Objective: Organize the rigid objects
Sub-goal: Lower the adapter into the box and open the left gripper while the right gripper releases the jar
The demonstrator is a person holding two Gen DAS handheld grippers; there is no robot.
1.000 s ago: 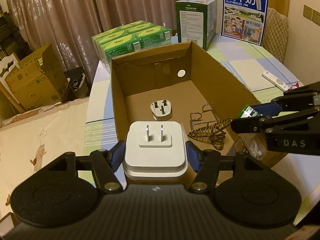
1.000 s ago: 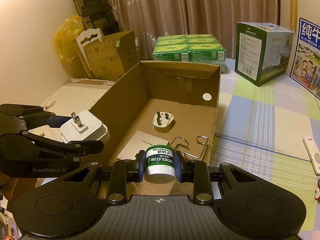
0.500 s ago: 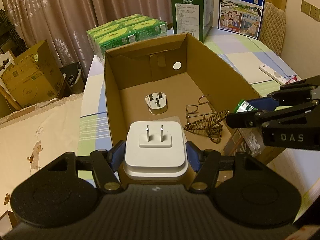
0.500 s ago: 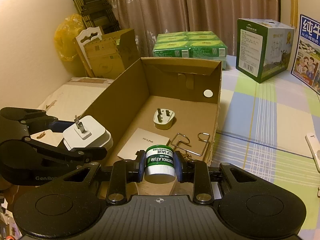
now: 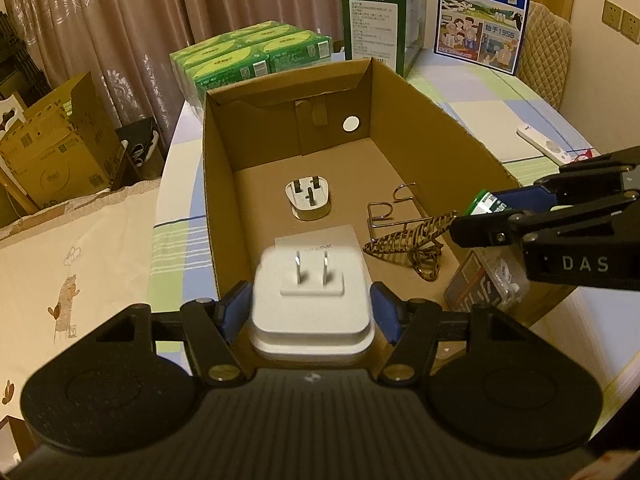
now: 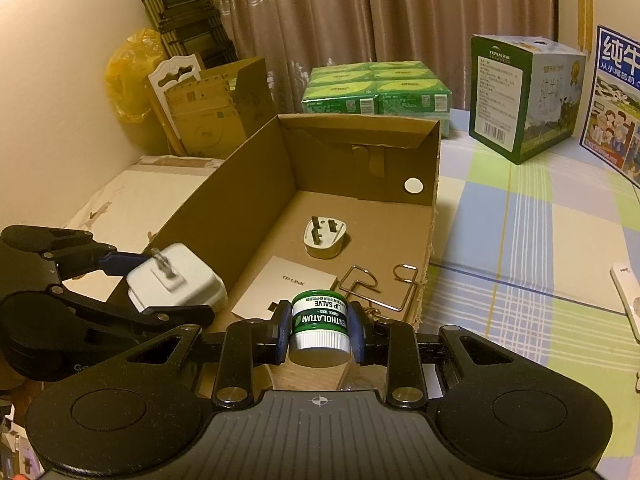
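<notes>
Two tongs work over one open cardboard box (image 5: 224, 184) on the bench (image 6: 520, 240). Left tongs (image 5: 312, 312) clench one white two-pin charger (image 5: 312, 304), slightly blurred, at the box's near wall. Right tongs (image 6: 319, 330) grip one green lip-salve jar (image 6: 319, 326) at the near right corner, both pointing down into the box. Inside lie one three-pin plug (image 5: 308, 200), one white card (image 6: 284, 288), one wire hook (image 6: 376, 292) and one braided cord (image 5: 408, 240). Near right, a clear packet (image 5: 484, 284) is half hidden behind the right tongs.
</notes>
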